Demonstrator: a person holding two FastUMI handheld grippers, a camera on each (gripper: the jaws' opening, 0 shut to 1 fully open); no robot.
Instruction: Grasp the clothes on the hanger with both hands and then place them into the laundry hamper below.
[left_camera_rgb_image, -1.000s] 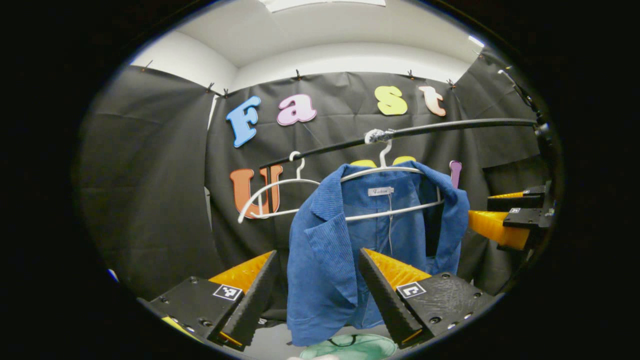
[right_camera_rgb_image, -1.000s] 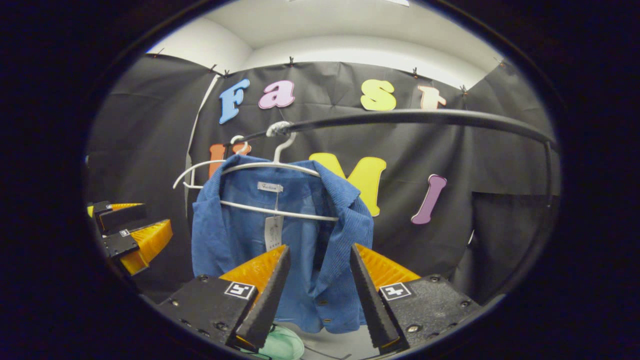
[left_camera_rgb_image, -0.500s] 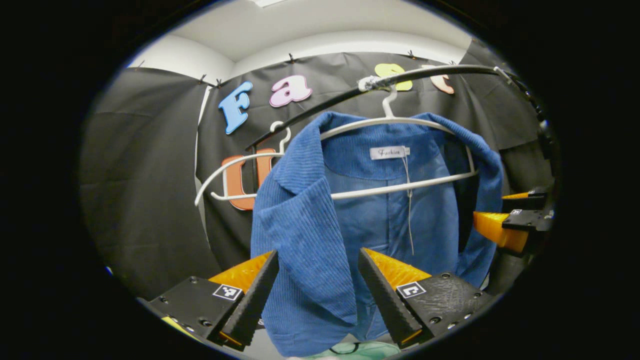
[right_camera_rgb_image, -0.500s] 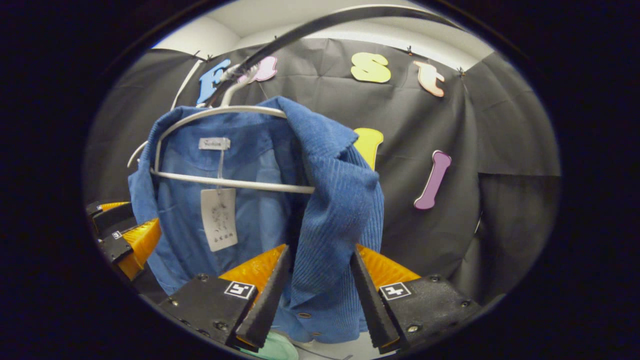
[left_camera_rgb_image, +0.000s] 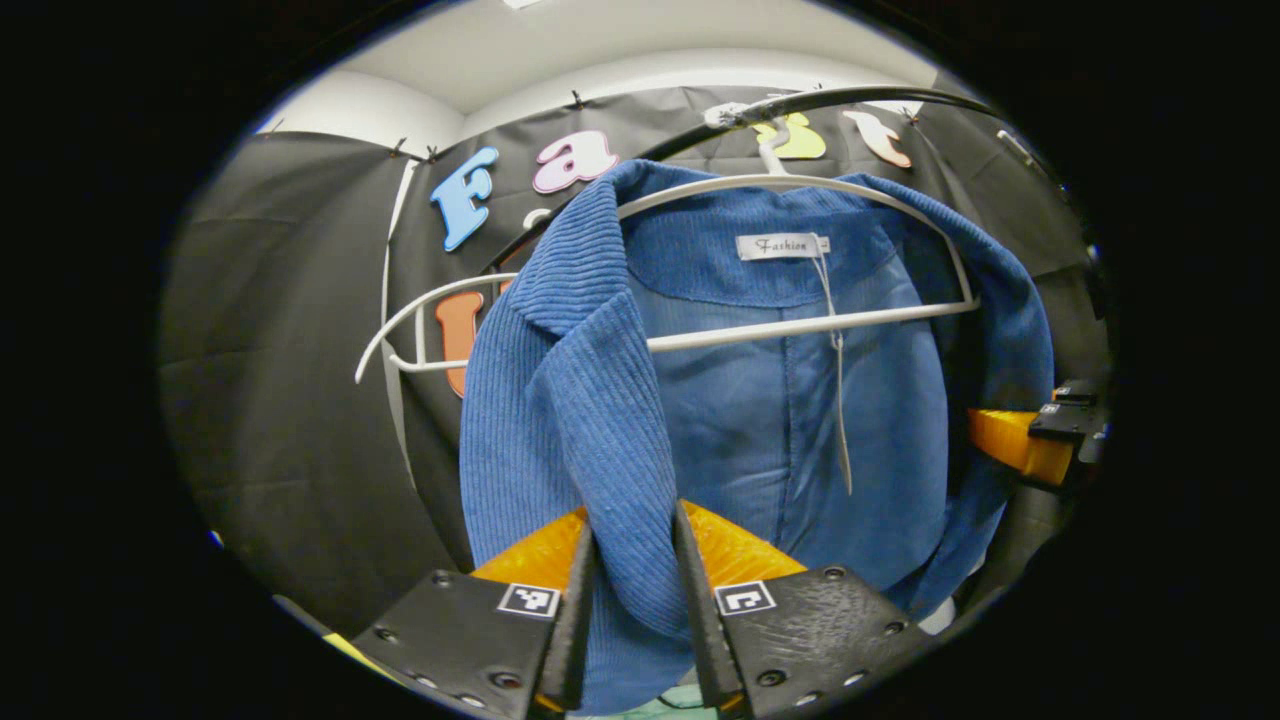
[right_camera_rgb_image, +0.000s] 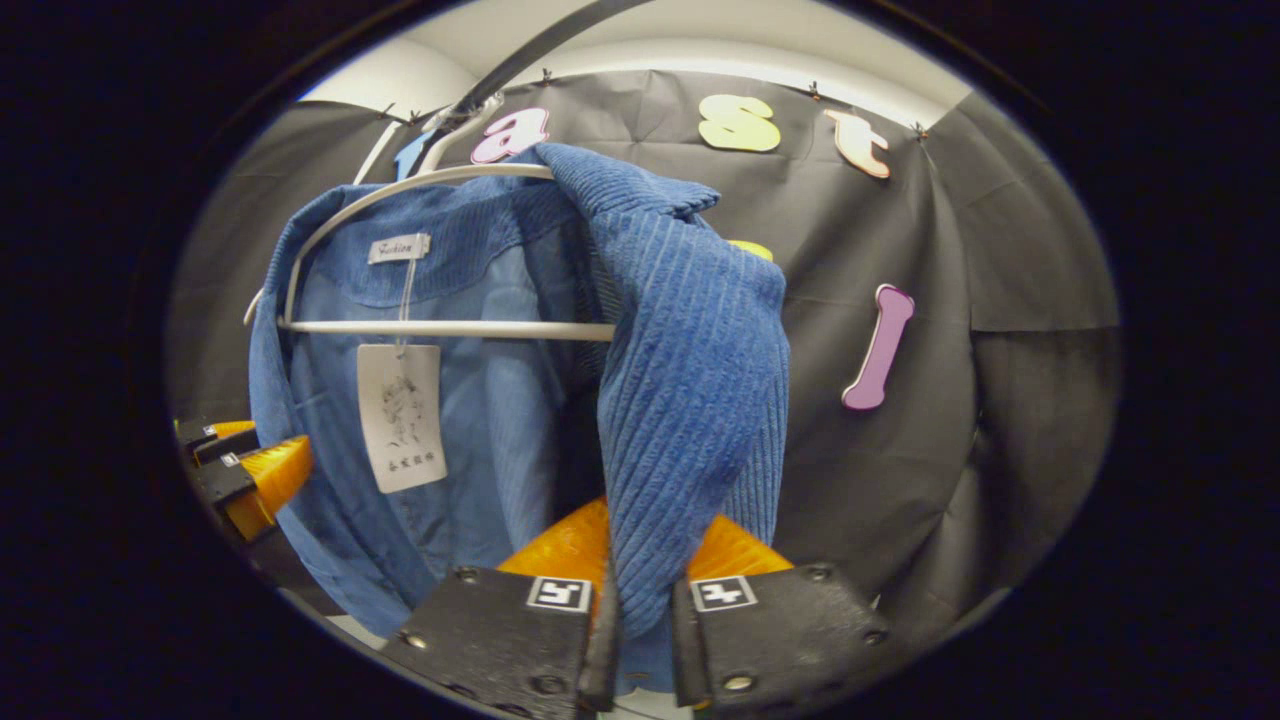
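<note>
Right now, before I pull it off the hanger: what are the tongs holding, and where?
Both hold the blue jacket: left tongs pinch one front edge, right tongs the other.

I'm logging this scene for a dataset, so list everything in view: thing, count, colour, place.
jacket: one, blue corduroy, hanging on the nearer hanger, both front edges pinched.
white hanger: one, inside the jacket, hooked on the rail.
empty hanger: one, white, behind the jacket on the same rail.
rail: one, black, across the top.
neck label: one, white, inside the collar.
paper tag: one, white, dangling on a string from the collar.
green item: one, pale green, glimpsed below the jacket hem; too little visible to identify.
left hand-held gripper: one, closed on the jacket's front edge.
right hand-held gripper: one, closed on the other front edge.
</note>
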